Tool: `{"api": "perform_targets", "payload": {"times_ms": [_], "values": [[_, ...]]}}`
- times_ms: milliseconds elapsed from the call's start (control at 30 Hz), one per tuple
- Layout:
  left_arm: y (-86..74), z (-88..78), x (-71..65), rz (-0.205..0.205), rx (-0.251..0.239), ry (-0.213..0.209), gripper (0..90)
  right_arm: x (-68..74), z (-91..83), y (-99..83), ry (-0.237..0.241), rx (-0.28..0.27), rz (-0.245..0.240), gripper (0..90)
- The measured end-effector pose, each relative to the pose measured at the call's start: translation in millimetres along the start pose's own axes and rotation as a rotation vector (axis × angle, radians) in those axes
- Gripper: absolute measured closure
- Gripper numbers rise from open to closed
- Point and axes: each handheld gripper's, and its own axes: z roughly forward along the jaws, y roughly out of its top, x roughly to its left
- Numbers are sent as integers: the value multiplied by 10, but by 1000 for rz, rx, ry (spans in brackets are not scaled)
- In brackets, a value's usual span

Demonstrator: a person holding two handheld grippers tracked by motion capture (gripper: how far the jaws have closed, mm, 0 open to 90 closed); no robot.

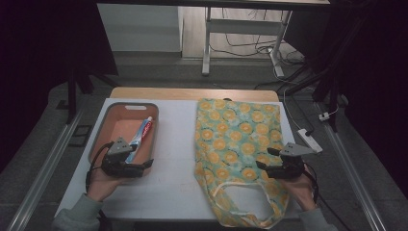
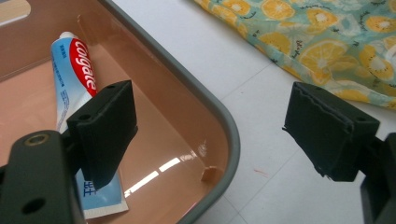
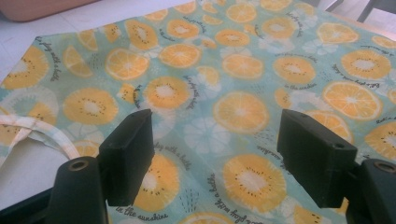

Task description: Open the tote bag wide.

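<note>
So closest to me are my own two hands at the near edge, one claw in each. My left claw (image 1: 144,166) sits over the near right corner of the pink tray (image 1: 102,130), jaws spread wide with nothing between them. In the left gripper view one jaw hangs inside the tray and the other is out over the bare white tabletop (image 1: 175,144), so the grey rim (image 2: 223,122) runs right through the gap.

Inside the tray there's just a toothpaste tube (image 2: 70,70), white and blue with a red Colgate label. It lies flat on the tray floor, cap end pointing away from the claw and the crimped end right under the inner jaw. Can't tell whether that jaw actually touches it.

My right claw (image 1: 267,159) hovers over the fabric tote bag (image 1: 238,139), the teal one with the orange slice print. Jaws are apart here too, gripping nothing. The bag lies flat, its handles (image 1: 240,190) on the near side, left of the claw.

Past the tabletop is grey floor, a white desk frame (image 1: 240,36), cables and a power strip (image 1: 310,139) off to the right.
</note>
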Motion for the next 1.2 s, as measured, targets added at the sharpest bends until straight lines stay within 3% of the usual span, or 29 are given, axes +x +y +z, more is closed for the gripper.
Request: {"api": "perform_targets", "payload": {"times_ms": [267,433,800,867,1000,1067,1200], "values": [[15,-4,-6,-4,-10,-7,180,-12,-23,-5,1,0,12,283],[38,-17,-63,31,-10,-14,187,-5,-35,3,-12,-2,9,287],[141,59,-161,56,0,-71,195,-37,3,-33,0,0,40,293],[185,87,-220,76,6,-84,195,-35,-4,-39,3,1,41,294],[375,196,-404,153,19,-99,196,-42,-18,-25,-3,-10,36,296],[466,257,-501,185,19,-129,198,-51,-25,-15,0,-20,38,297],[602,446,-629,210,40,-178,197,-46,-42,-24,7,-19,42,297]]}}
